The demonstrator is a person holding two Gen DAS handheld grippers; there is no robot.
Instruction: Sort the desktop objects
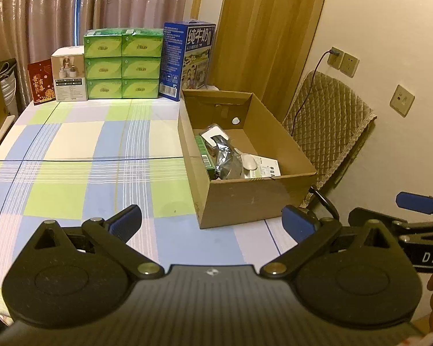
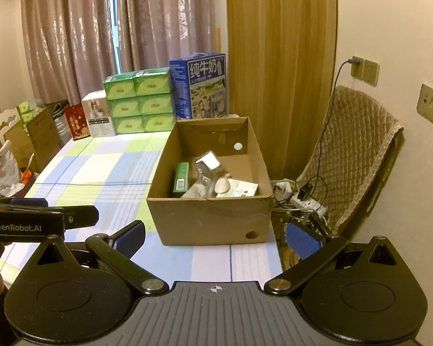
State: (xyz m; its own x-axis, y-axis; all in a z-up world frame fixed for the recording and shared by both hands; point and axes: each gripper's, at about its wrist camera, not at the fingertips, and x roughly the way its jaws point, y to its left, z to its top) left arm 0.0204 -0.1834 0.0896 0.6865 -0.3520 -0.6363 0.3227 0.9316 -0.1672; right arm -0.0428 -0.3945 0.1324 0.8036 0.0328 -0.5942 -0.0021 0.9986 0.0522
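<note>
An open cardboard box [image 1: 254, 199] [image 2: 207, 219] stands on the right side of the checked tablecloth [image 1: 86, 155] [image 2: 101, 173]. Inside lie a green carton [image 1: 206, 152] [image 2: 181, 179], a crumpled silver bag [image 1: 226, 161] [image 2: 206, 173], a pale oval object [image 1: 249, 163] [image 2: 222, 186] and a white printed packet [image 1: 267, 167] [image 2: 242, 189]. My left gripper [image 1: 212, 220] hangs open and empty over the near cloth, short of the box. My right gripper [image 2: 215, 236] is open and empty in front of the box's near wall. Each gripper shows at the edge of the other's view.
Along the table's far edge stand a stack of green tissue packs [image 1: 122, 63] [image 2: 138, 103], a blue milk carton case [image 1: 187, 57] [image 2: 200, 86], a white box [image 1: 69, 75] and a red packet [image 1: 42, 82]. A quilted chair [image 2: 352, 155] and cables with a power strip [image 2: 306, 201] sit right of the table.
</note>
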